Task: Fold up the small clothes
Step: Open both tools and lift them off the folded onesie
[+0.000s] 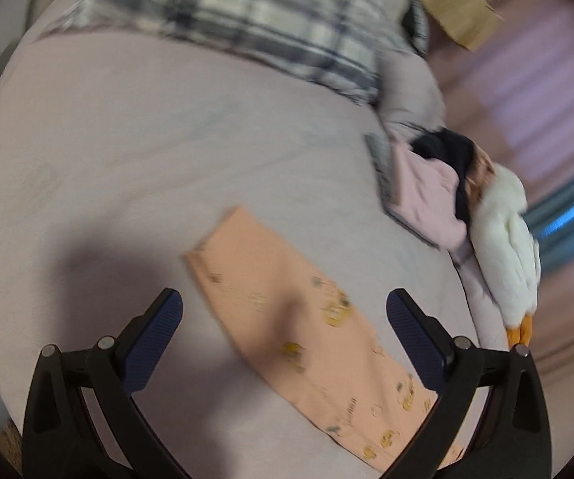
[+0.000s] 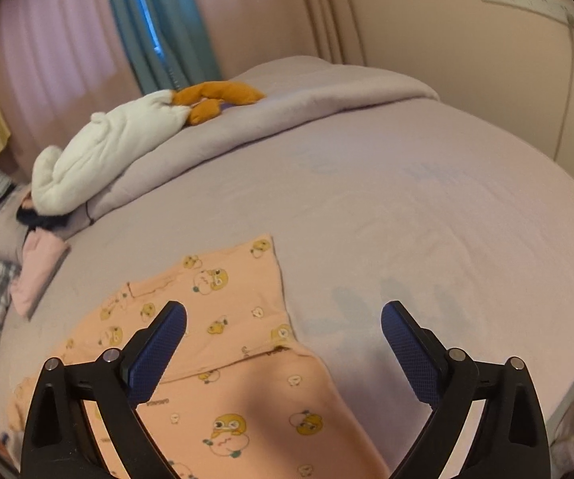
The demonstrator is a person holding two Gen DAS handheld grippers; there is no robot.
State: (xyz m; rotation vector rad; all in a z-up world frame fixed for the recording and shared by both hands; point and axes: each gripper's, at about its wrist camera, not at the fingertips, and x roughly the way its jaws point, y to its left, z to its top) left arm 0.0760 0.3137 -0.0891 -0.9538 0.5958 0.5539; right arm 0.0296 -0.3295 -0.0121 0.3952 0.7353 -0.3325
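Across both views, a lavender bedsheet point(image 2: 426, 207), smooth and broad. At 11 o'clock in the right wrist view, a folded lavender duvet point(image 2: 326, 95) under a white plush duck point(image 2: 115, 147) with orange feet; behind, a teal curtain point(image 2: 159, 20). At 12 o'clock in the left wrist view, a plaid blanket point(image 1: 255, 20), blurred. At 6 o'clock in both views, flat on the sheet, the peach baby garment point(image 2: 239, 383) printed with yellow chicks, partly folded over itself. At 3 o'clock in the left view, a pink cloth point(image 1: 430, 195) beside something dark. Above the garment, the left gripper point(image 1: 285, 319), jaws spread wide, holding nothing; likewise the right gripper point(image 2: 283, 327), wide and empty, its left fingertip over the peach fabric.
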